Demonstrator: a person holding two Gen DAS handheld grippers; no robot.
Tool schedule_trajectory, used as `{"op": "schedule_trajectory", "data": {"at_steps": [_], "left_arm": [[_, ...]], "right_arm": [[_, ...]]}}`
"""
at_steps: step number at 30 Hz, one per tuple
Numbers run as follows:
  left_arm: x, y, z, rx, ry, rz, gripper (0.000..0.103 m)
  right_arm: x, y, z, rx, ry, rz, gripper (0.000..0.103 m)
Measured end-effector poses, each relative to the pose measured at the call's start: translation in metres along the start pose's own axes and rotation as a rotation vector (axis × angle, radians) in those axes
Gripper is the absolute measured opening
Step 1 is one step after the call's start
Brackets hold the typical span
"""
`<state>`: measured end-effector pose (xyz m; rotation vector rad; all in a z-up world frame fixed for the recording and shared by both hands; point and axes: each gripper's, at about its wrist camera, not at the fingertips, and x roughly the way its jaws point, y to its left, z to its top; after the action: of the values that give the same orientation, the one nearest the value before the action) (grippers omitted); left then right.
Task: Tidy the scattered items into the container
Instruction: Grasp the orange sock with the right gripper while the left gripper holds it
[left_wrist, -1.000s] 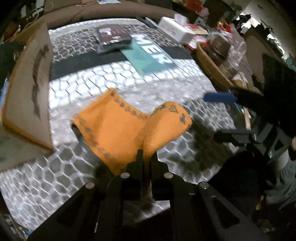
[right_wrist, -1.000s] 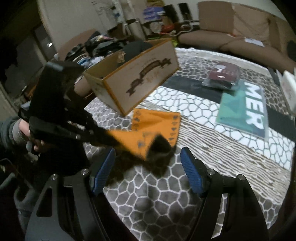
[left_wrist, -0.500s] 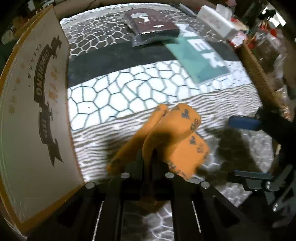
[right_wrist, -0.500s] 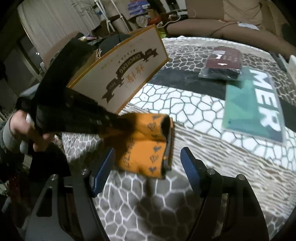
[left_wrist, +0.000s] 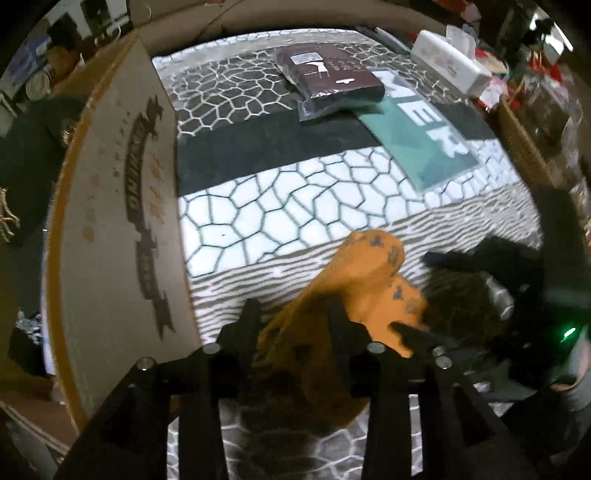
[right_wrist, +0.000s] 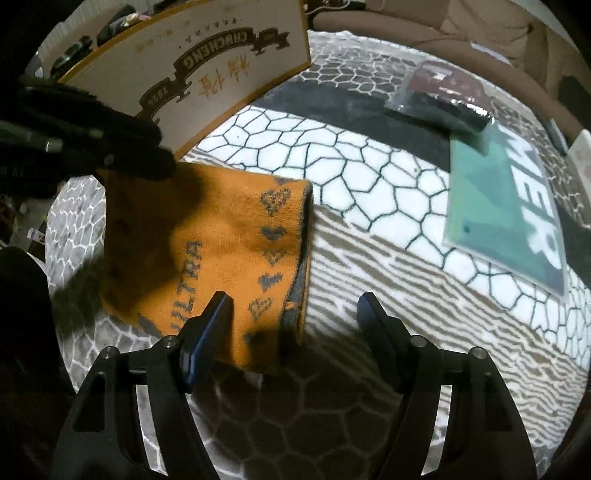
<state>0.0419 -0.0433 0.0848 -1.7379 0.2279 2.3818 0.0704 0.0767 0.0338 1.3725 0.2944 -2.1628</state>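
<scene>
Versus a second ago: cardboard box (left_wrist: 114, 236) now fills the left of my left wrist view, much closer than before, and the orange sock (right_wrist: 207, 251) that lay spread flat is now folded over and bunched just beside the box wall on the patterned cloth (left_wrist: 280, 206). Left gripper (left_wrist: 291, 314) was clenched on the sock; its jaws are opening now, fabric between them, pads no longer pressing as far as I can see. Right gripper (right_wrist: 295, 306) stands wide and released, same spread as before, its left blue pad just over the sock's edge, nothing between the fingers. Counts, big to small: one box, one cloth, one teal packet (left_wrist: 424, 144) with white letters, one tissue box (left_wrist: 450, 70), one dark wrapped pack (left_wrist: 332, 77) overlapping the teal packet's far end, one sock. Sock is outside the box.
</scene>
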Motion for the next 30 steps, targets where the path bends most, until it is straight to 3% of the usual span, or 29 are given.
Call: {"op": "schedule_trajectory", "data": {"at_steps": [2, 5, 9, 13, 19, 23, 30], "left_arm": [[-0.004, -0.001, -0.007, -0.011, -0.016, 0.021, 0.038], [-0.023, 0.001, -0.033, -0.089, -0.076, -0.113, 0.039], [-0.02, 0.003, -0.065, -0.181, -0.113, -0.127, 0.04], [-0.001, 0.009, -0.088, -0.3, -0.114, -0.159, 0.04], [0.015, 0.02, -0.095, -0.427, -0.111, -0.164, 0.04], [0.028, 0.021, -0.094, -0.436, -0.078, -0.162, 0.04], [0.034, 0.019, -0.096, -0.436, -0.081, -0.157, 0.046]], "right_arm": [[-0.012, -0.004, 0.002, 0.042, -0.023, 0.036, 0.068], [-0.036, -0.018, -0.001, 0.157, -0.063, 0.195, 0.069], [-0.038, -0.038, -0.014, 0.325, -0.064, 0.343, 0.069], [-0.018, -0.051, -0.027, 0.441, -0.049, 0.398, 0.067], [0.008, -0.066, -0.035, 0.557, -0.052, 0.494, 0.065], [0.019, -0.069, -0.034, 0.577, -0.059, 0.568, 0.046], [0.03, -0.072, -0.035, 0.606, -0.048, 0.622, 0.046]]}}
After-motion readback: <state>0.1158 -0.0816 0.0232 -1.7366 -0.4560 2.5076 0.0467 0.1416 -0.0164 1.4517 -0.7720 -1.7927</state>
